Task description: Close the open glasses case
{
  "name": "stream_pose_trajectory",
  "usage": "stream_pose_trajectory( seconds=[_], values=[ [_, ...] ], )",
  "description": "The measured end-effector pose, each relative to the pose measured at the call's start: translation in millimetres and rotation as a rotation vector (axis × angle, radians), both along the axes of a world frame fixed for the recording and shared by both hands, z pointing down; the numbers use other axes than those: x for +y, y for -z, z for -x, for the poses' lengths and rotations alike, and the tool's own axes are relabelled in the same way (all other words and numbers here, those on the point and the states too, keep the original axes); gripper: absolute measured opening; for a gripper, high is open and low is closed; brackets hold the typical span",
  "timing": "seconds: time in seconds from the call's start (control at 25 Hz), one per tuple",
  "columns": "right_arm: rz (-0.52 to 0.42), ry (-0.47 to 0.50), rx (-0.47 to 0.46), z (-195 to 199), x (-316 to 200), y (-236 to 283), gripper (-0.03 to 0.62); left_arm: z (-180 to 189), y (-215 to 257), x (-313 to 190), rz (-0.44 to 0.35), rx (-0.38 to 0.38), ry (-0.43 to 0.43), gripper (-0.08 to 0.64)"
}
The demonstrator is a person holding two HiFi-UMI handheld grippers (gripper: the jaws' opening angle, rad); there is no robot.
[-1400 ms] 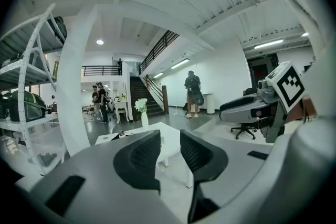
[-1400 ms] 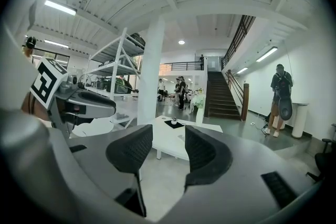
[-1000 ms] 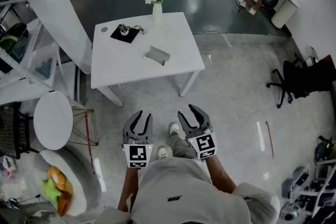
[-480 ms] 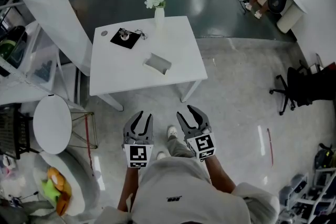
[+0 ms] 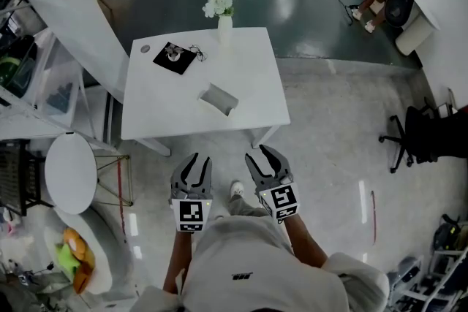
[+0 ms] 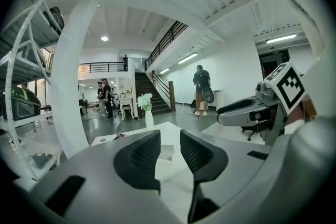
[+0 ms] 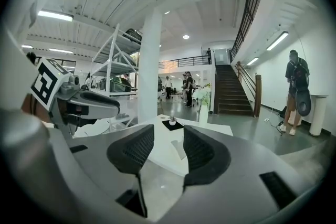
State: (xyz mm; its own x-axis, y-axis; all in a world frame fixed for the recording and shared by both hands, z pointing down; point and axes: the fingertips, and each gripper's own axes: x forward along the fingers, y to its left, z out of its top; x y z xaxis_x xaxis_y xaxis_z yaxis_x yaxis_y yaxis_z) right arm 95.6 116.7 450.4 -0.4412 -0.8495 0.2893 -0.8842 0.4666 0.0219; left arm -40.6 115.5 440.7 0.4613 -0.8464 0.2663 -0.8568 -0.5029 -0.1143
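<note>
Toward the front edge of the table, the seemingly open glasses case could be shoved off unbraced; left gripper held wide, right gripper closing, both empty

Head view: high, steeply down over the person's shoulders onto floor and white table, table well ahead; left gripper view: low, close to level, facing that table from some way off; right gripper view: same heading, just to the right; all three share table and flower vase; both gripper views share the staircase behind.
</note>
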Motion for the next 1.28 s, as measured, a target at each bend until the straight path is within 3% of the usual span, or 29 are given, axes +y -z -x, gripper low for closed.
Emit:
stream_pose_trajectory(
  seconds=[0.56,1.28],
  values=[
    [0.023,0.105,-0.018,-28.5,-67.5,-9.1,0.163,-39.1,-2.5,-57.9,0.010,-0.033,0.065,0.129],
    [0.052,0.101,-0.028,-45.1,-125.8,-24.4,0.153,-54.9,-12.3,-116.2,0.015,-0.032,0.065,0.127]
  ],
)
